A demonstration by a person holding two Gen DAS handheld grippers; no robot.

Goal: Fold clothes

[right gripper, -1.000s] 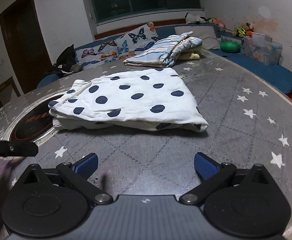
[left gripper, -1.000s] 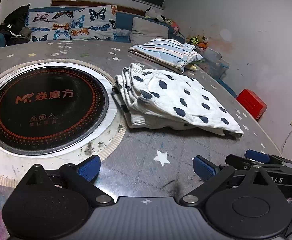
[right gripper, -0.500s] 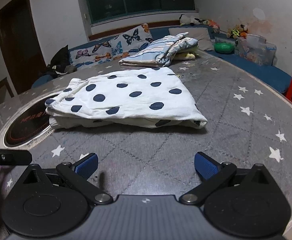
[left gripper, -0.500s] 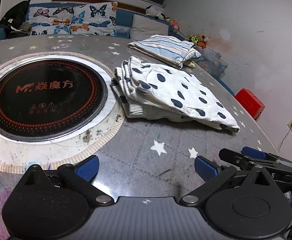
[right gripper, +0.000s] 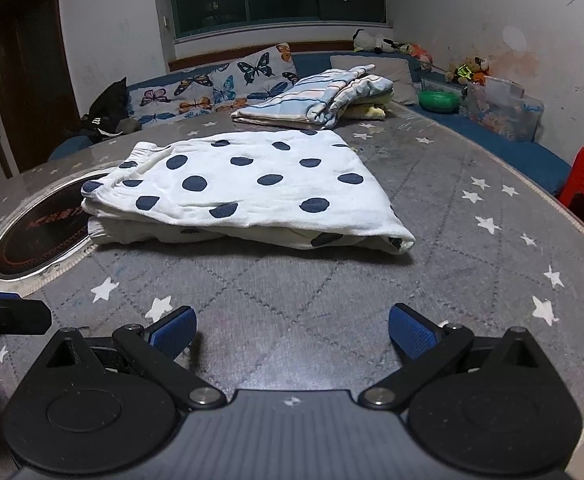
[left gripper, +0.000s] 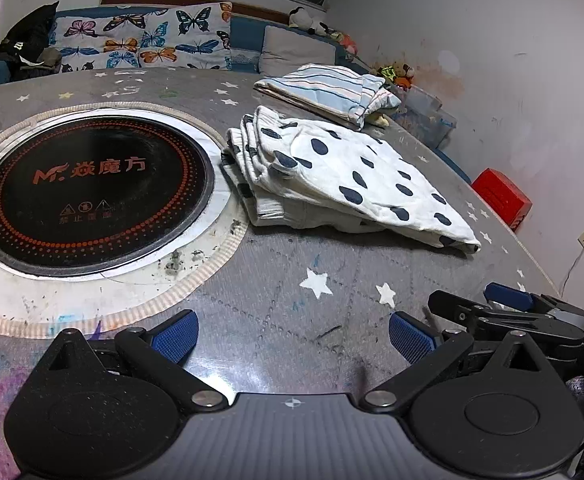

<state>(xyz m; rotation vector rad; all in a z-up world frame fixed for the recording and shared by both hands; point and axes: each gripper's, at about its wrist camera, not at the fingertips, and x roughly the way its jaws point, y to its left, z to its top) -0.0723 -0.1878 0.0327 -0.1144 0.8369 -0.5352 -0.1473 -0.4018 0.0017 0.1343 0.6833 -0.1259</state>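
On the table (right gripper: 432, 216) lies the folded dotted garment (right gripper: 252, 184), with a striped pile (right gripper: 312, 96) behind it. Both the left gripper (left gripper: 292, 332) and right gripper (right gripper: 290, 330) hover near the table edge, jaws spread wide and empty.

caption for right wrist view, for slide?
Open right tongs face a folded polka-dot garment on the starred table.

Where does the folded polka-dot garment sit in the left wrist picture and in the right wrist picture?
Left wrist: the polka-dot garment lies right of centre, just right of the round black cooktop, in front of the striped folded pile.
Right wrist: the polka-dot garment lies at centre, cooktop at its left, striped pile behind it.
Shared landmark: the butterfly-print cushion behind the table.
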